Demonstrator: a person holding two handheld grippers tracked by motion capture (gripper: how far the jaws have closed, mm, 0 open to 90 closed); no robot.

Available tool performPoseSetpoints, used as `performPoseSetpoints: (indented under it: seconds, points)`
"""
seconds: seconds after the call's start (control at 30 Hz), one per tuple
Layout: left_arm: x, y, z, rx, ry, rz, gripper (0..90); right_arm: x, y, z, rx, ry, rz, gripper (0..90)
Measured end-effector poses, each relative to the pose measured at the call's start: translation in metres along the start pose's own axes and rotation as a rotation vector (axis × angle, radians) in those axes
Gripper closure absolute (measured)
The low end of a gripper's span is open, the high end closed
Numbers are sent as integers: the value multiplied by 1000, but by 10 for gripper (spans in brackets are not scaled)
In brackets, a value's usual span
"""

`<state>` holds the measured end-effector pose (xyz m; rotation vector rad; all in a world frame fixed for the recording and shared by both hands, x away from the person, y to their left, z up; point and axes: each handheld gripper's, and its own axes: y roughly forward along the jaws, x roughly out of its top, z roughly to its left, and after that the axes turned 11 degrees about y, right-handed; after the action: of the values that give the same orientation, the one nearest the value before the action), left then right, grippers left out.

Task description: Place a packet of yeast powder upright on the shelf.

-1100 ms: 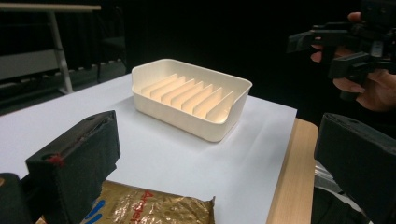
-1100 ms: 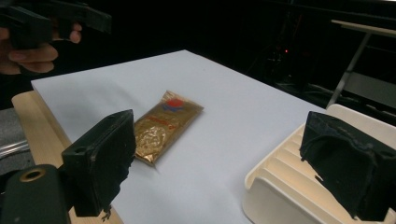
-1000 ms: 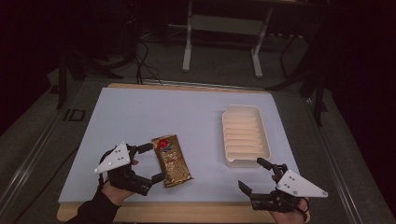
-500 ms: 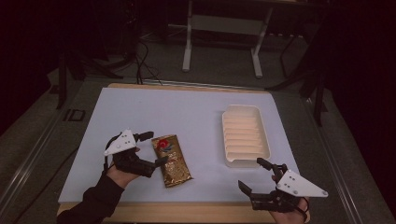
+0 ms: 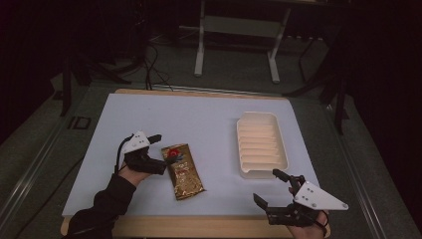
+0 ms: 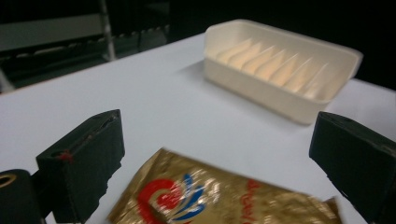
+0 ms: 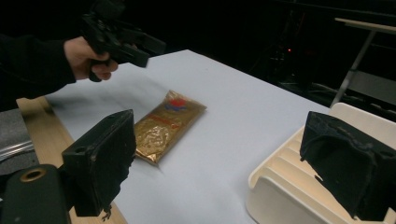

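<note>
High view: the gaping left tool (image 5: 160, 150) straddles the gold packet's (image 5: 185, 171) top end.

Dim room, black beyond the lit patch. White tabletop (image 5: 209, 124) on a pale wooden board (image 5: 199, 93), wood edge showing along the far and near sides. Grey-green floor (image 5: 234, 69) all round, dark cables (image 5: 149, 64) trailing across it far-left. A white metal stand (image 5: 238, 25) with two legs straight beyond the table's far edge. Dark stand legs (image 5: 328, 84) at far right. A floor rail (image 5: 30, 164) running along the left side.
</note>
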<state>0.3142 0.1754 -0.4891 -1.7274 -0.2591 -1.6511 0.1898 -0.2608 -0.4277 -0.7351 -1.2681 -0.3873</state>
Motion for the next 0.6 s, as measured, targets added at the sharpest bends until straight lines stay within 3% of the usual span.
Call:
performPoseSetpoints:
  seconds: [0.13,0.27,0.4,0.6]
  points:
    - [-7,7,7,26,-9,35,64,-1,1,1,5,-2,3,105]
    - [-13,11,14,46,-18,52,157,-1,1,1,9,-3,4,105]
    - [-20,14,21,66,-17,95,183,-2,2,1,10,-1,8,105]
    - [-32,21,32,50,-65,137,272,-2,3,1,19,-2,15,105]
